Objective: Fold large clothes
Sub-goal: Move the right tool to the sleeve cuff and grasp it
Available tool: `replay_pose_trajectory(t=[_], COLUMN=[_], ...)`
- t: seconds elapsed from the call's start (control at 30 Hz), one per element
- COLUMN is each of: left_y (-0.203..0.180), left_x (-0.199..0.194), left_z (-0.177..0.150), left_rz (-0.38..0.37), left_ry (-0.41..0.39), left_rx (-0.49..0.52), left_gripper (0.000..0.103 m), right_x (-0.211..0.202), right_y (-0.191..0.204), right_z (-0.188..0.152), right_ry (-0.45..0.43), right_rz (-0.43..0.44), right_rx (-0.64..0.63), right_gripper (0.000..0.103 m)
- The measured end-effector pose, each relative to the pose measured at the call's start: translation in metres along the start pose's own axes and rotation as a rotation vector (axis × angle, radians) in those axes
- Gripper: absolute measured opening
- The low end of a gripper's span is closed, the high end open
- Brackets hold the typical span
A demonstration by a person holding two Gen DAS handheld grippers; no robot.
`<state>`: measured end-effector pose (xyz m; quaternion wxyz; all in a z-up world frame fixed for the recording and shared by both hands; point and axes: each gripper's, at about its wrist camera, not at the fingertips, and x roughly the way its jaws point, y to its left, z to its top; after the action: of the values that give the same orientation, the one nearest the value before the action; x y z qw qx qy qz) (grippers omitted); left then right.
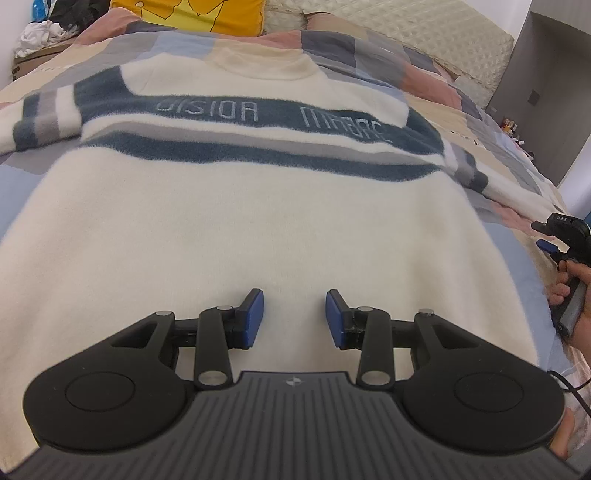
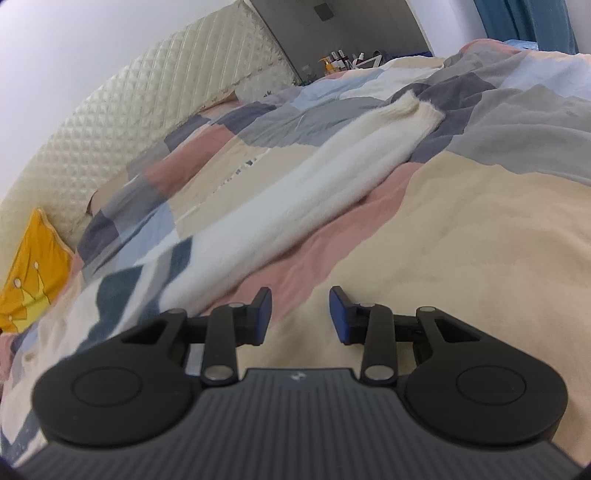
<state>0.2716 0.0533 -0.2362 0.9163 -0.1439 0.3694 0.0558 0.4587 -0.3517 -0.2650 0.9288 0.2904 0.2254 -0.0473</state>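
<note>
A cream sweater (image 1: pixel 236 221) with dark blue and grey stripes and lettering lies flat on the bed, collar at the far end, sleeves spread to both sides. My left gripper (image 1: pixel 294 317) is open and empty, just above the sweater's lower body. My right gripper (image 2: pixel 300 314) is open and empty over the quilt, just right of the sweater's white right sleeve (image 2: pixel 295 206), which runs away to its cuff (image 2: pixel 417 110). The right gripper also shows in the left wrist view (image 1: pixel 565 240) at the right edge, held by a hand.
A patchwork quilt (image 2: pixel 461 229) covers the bed. A yellow pillow (image 1: pixel 192 14) and a quilted cream headboard (image 2: pixel 147 99) stand at the bed's head. Clothes (image 1: pixel 40 33) are piled at the far left. Bottles (image 2: pixel 336 61) stand on a bedside surface.
</note>
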Motion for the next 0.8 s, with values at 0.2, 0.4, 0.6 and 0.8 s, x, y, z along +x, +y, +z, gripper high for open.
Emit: replay_pose_trajectory(t=[0.2, 0.4, 0.6, 0.8], left_y=[0.001, 0.000, 0.000, -0.001], left_x=[0.003, 0.007, 0.012, 0.018], left_z=[0.001, 0.004, 0.008, 0.012], left_rz=[0.000, 0.010, 0.013, 0.017], left_ry=[0.000, 0.000, -0.002, -0.001], left_rx=[-0.006, 0.000, -0.020, -0.031], left_gripper=[0.043, 0.043, 0.043, 0.043], right_x=[0.024, 0.045, 0.070, 0.089], right_y=[-0.010, -0.015, -0.031, -0.040], right_z=[0.014, 0.029, 0.049, 0.061], right_ry=[-0.015, -0.053, -0.079, -0.086], right_rz=[0.024, 0.055, 0.080, 0.071], right_rx=[0.047, 0.077, 0.178, 0.264], right_gripper=[0.045, 0.071, 0.071, 0.071])
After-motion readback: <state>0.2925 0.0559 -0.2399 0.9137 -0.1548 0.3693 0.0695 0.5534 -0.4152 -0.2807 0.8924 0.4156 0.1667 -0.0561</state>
